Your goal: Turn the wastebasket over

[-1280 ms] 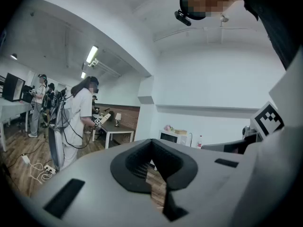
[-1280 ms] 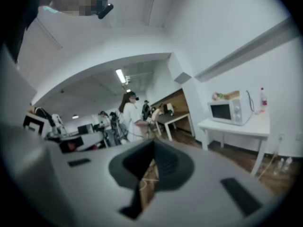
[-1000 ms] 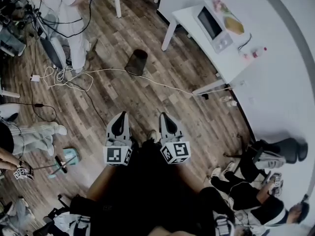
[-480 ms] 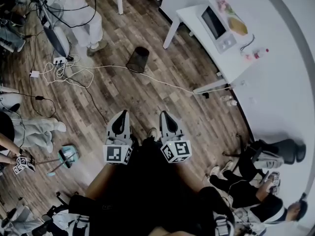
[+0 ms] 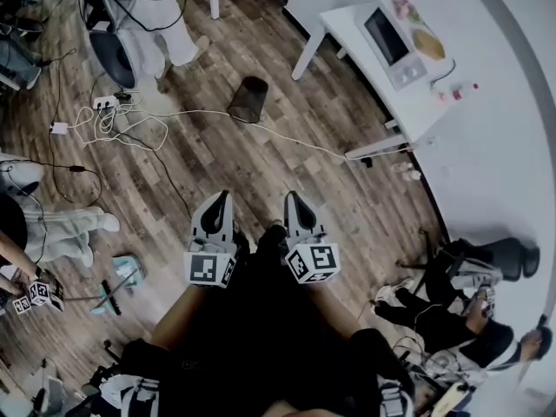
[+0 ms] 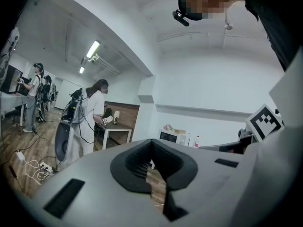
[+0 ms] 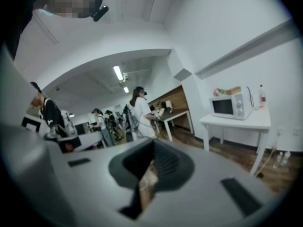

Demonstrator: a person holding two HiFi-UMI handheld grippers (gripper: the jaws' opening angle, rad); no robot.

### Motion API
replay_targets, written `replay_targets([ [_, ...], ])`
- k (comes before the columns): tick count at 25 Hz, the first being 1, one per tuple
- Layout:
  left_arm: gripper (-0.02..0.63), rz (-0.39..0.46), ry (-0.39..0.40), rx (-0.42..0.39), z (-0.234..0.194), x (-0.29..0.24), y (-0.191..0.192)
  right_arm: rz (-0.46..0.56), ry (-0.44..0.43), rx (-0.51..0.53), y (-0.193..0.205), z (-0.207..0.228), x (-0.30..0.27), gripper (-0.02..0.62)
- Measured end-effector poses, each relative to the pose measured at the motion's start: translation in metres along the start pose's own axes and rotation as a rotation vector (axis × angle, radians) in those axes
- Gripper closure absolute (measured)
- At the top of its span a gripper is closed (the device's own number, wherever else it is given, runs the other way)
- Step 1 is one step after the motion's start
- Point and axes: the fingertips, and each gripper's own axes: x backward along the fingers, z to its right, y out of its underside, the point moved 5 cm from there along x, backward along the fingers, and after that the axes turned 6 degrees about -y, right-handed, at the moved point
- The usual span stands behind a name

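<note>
A black mesh wastebasket (image 5: 248, 99) stands upright on the wood floor, well ahead of me, with its open top up. Both grippers are held close to my body, side by side and pointing forward, far short of the basket. My left gripper (image 5: 215, 202) is shut with nothing between its jaws. My right gripper (image 5: 295, 200) is shut and empty too. In the left gripper view (image 6: 150, 161) and the right gripper view (image 7: 150, 164) the jaws meet and only floor shows past them. The basket is hidden in both gripper views.
A white cable (image 5: 287, 142) runs across the floor just in front of the basket. A white table (image 5: 347, 33) with a microwave (image 5: 393, 45) stands at the right. A person in white (image 5: 161, 24) stands beyond the basket. More cables (image 5: 113, 129) lie at the left.
I have moved forward. The basket, the cable and the table have shifted slightly right in the head view. Both grippers stay shut.
</note>
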Motion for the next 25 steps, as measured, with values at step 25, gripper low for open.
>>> replay_targets([
  [25, 0.574, -0.036, 0.01, 0.032, -0.063, -0.066, 0.003, -0.061, -0.022, -0.012, 0.011, 0.012, -0.11, 0.565],
])
